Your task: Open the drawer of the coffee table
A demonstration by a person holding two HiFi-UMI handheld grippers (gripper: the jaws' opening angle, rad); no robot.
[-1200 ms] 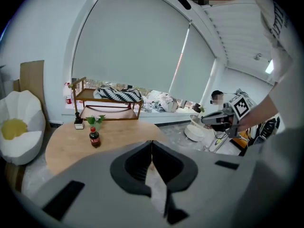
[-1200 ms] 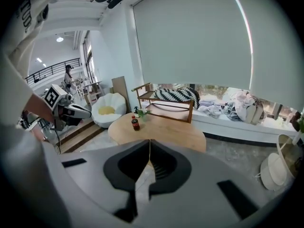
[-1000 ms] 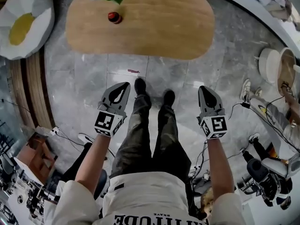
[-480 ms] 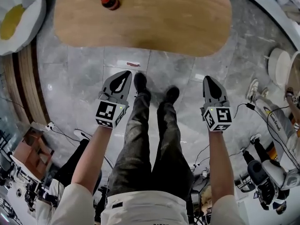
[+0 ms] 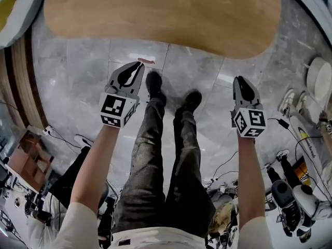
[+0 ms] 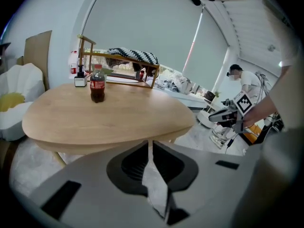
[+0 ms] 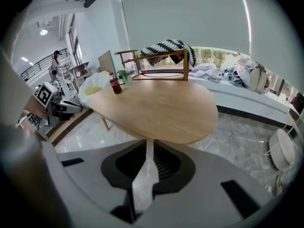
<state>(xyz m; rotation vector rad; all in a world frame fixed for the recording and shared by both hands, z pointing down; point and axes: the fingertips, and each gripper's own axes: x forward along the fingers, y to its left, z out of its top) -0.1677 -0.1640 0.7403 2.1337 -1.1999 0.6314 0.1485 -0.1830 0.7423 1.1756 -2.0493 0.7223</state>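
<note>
Grey stone floor point(image 5: 207, 77) fills most of the head view, and the person stands on it. At the far side stands the coffee table point(image 5: 166, 14). Its pale wooden worktop is oval and lies just beyond the person's shoes point(image 5: 154, 82).

No drawer shows in any view, so I judge that it hides under the worktop. The task is only at the approach, as nothing is touched yet. The next move, I think, calls for bringing one hand-held gripper under the near edge to find the drawer front or its handle. Its jaws must then open enough to take it.

The long axis of the worktop runs from left to right, and one long edge faces the person. Which way the drawer points I cannot tell.

The left hand-held gripper point(image 5: 138, 65) is beside the left shoe, apart from the table, with its jaws together and empty. The right hand-held gripper point(image 5: 240, 80) hangs at the right. Its jaws have just been opening to a thin slit, with nothing between them.

A cola bottle point(image 6: 97, 83) stands upright on the far left part of the worktop.
</note>
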